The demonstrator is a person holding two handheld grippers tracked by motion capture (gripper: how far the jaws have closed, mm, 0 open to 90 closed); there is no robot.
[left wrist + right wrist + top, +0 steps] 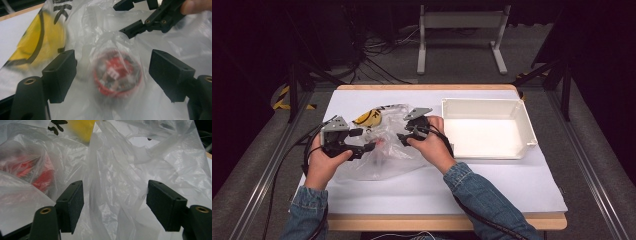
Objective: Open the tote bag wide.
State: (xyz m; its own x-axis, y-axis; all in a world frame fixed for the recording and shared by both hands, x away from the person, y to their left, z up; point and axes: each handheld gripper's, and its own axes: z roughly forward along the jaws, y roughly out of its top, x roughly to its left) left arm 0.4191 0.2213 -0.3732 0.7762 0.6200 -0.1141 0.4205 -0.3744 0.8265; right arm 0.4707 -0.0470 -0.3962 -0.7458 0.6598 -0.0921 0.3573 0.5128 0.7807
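A clear plastic bag [384,157] with a yellow smiley print [368,118] lies crumpled on the white table top. Inside it is a round red object [116,76], blurred through the film. My left gripper [368,146] stands open at the bag's left side, and in the left gripper view [113,73] the red object sits between its two pads, film between them. My right gripper [402,136] is open at the bag's upper right, and in the right gripper view [115,202] an upright fold of the bag [110,182] stands between its jaws. The red object [37,173] lies to the left of them.
An empty white plastic bin [527,131] stands to the right of the bag, close to my right hand. The table's wooden edge [437,222] runs along the front. Cables and a white stand base [459,22] are on the floor beyond the table.
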